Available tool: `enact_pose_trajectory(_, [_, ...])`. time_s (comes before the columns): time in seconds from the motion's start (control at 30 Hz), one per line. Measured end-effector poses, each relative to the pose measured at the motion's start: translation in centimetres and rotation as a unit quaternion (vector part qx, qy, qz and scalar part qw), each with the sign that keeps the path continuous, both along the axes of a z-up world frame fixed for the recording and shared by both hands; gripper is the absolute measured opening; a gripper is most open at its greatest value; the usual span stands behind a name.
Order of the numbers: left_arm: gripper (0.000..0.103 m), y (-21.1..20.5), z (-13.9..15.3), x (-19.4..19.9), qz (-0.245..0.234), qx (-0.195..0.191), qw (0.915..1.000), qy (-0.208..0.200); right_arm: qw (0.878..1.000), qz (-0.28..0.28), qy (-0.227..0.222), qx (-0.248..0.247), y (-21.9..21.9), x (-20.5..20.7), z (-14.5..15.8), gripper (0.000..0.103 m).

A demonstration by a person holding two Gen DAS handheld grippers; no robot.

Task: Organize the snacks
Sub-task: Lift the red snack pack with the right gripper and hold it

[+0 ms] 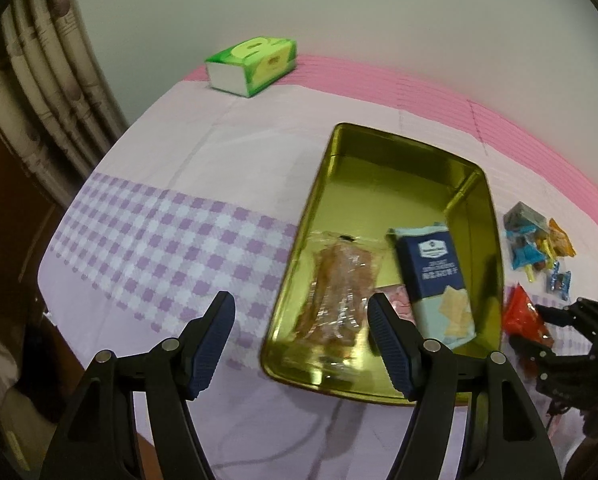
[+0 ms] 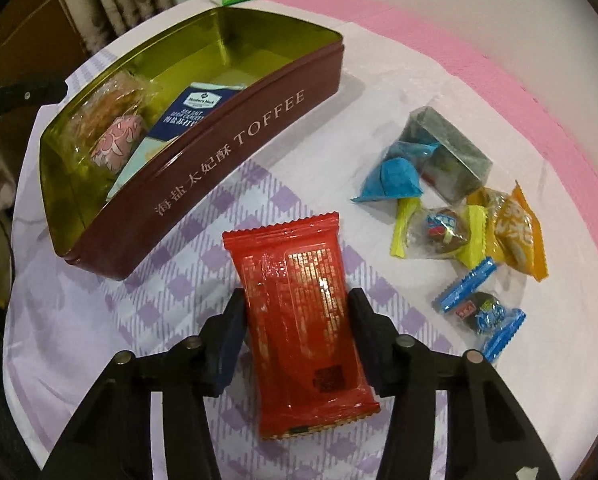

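A maroon toffee tin (image 2: 235, 136) with a gold inside (image 1: 383, 184) stands open on the table. It holds a clear-wrapped pastry (image 1: 335, 292), a blue cracker pack (image 1: 435, 276) and a pink sweet (image 2: 115, 144). My right gripper (image 2: 297, 304) is shut on a red snack packet (image 2: 299, 300), just right of the tin; the packet also shows in the left wrist view (image 1: 523, 316). My left gripper (image 1: 301, 320) is open and empty, above the tin's near left corner.
Several loose wrapped sweets (image 2: 451, 220) and a small clear box (image 2: 447, 156) lie right of the tin. A green tissue pack (image 1: 251, 64) sits at the table's far edge. Curtains (image 1: 43, 80) hang at the left.
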State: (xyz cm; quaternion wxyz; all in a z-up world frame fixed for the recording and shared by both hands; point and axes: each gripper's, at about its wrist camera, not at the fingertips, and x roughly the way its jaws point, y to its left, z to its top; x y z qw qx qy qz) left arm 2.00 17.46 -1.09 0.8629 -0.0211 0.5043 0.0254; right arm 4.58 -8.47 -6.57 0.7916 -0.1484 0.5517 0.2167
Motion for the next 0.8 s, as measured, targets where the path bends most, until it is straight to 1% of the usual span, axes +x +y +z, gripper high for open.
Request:
enact_pose_trajectory(0.1, [0.069, -1.3, 0.2, 0.3, -0.016, 0.003, 0.9999, -0.003, 1.000, -0.021, -0.003, 0.010, -0.8, -1.0, 0.2, 0.042])
enact_pose_trajectory(0.3, [0.069, -4.9, 0.3, 1.1, -0.064, 0.003, 0.9979, -0.006, 0.997, -0.077, -0.002, 0.017, -3.8, -4.1, 0.2, 0.041])
enact_pose_trajectory(0.47, [0.069, -8.8, 0.2, 1.5, -0.114, 0.002, 0.9935, -0.007, 0.990, -0.139, 0.004, 0.014, -7.4, -5.9, 0.4, 0.041])
enact_pose_trajectory(0.67, [0.069, -12.9, 0.0, 2.0, -0.162, -0.005, 0.9867, -0.006, 0.973, -0.233, -0.002, 0.001, -13.3, -7.0, 0.3, 0.041])
enact_pose_trajectory(0.73, [0.069, -14.0, -0.1, 2.2, -0.174, -0.009, 0.9847, -0.003, 0.962, -0.272, -0.014, -0.012, -15.6, -6.4, 0.2, 0.041])
enact_pose_trajectory(0.8, [0.069, -15.0, -0.3, 2.5, -0.183, -0.014, 0.9830, 0.000, 0.951, -0.307, -0.027, -0.011, -17.3, -5.7, 0.1, 0.041])
